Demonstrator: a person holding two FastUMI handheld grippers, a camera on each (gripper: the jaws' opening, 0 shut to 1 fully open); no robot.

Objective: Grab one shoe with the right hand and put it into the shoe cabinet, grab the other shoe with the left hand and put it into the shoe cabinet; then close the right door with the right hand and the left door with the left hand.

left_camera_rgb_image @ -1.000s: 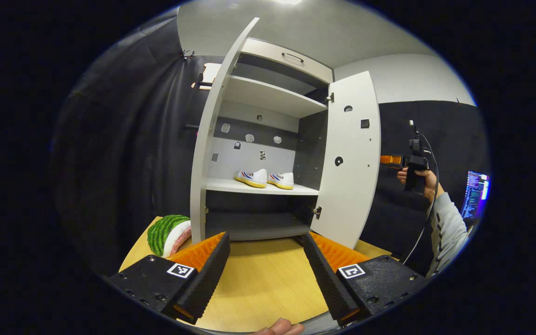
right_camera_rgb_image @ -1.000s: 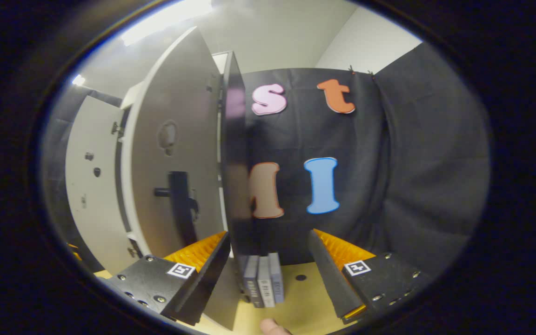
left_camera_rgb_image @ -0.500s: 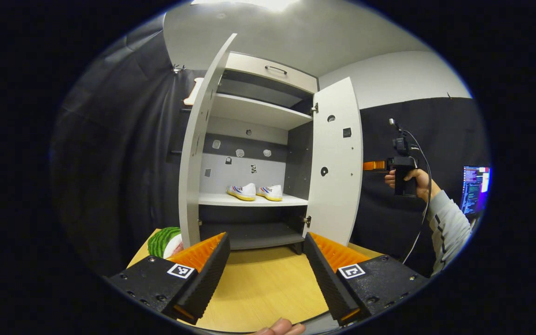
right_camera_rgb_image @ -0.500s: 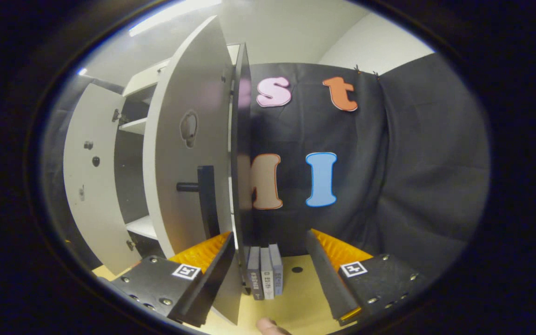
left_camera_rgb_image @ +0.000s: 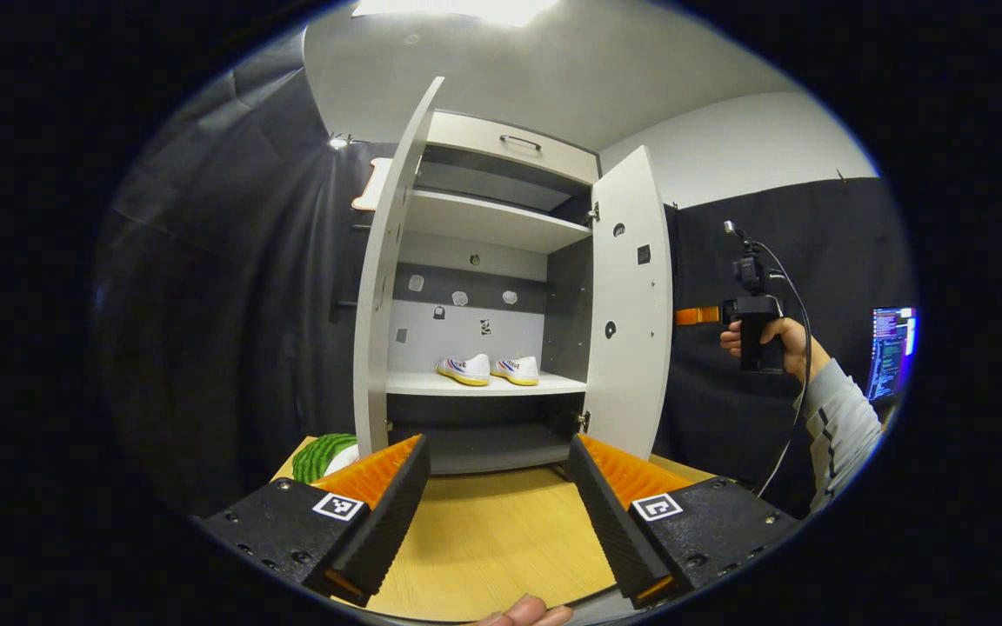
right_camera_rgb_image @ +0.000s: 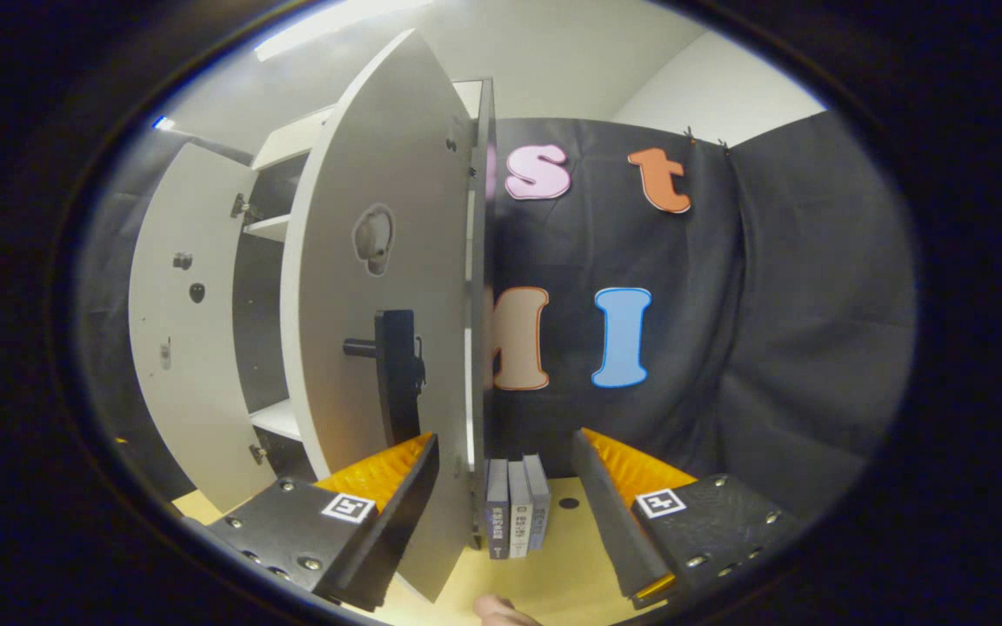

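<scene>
Left gripper view: the left gripper (left_camera_rgb_image: pixel 497 513) is held above the wooden tabletop (left_camera_rgb_image: pixel 488 539) with its jaws spread wide and nothing between them. Ahead, the shoe cabinet (left_camera_rgb_image: pixel 501 296) is seen standing on the table with both doors open. The left door (left_camera_rgb_image: pixel 384 287) is swung out towards the camera and the right door (left_camera_rgb_image: pixel 631 304) stands partly open. Two white shoes (left_camera_rgb_image: pixel 488 369) with yellow soles are seen side by side on the middle shelf (left_camera_rgb_image: pixel 484 384), toes to the left. A green striped watermelon-like object (left_camera_rgb_image: pixel 323 456) lies on the table just beside the foot of the left door. Behind the right door, the right gripper (left_camera_rgb_image: pixel 699 315) is seen reaching towards the door's outer face, held by a hand (left_camera_rgb_image: pixel 771 343) in a grey sleeve (left_camera_rgb_image: pixel 840 435); contact with the door cannot be confirmed. A lit screen (left_camera_rgb_image: pixel 891 352) is noted at the far right.

Right gripper view: the right gripper (right_camera_rgb_image: pixel 505 509) is recorded with jaws wide apart and holding nothing. The lower edge of the right door (right_camera_rgb_image: pixel 379 296) lies between its fingers, close to the left finger. A dark handle (right_camera_rgb_image: pixel 397 374) is fitted to the door's outer face. A few upright books (right_camera_rgb_image: pixel 517 517) stand on the table just beside the cabinet.
</scene>
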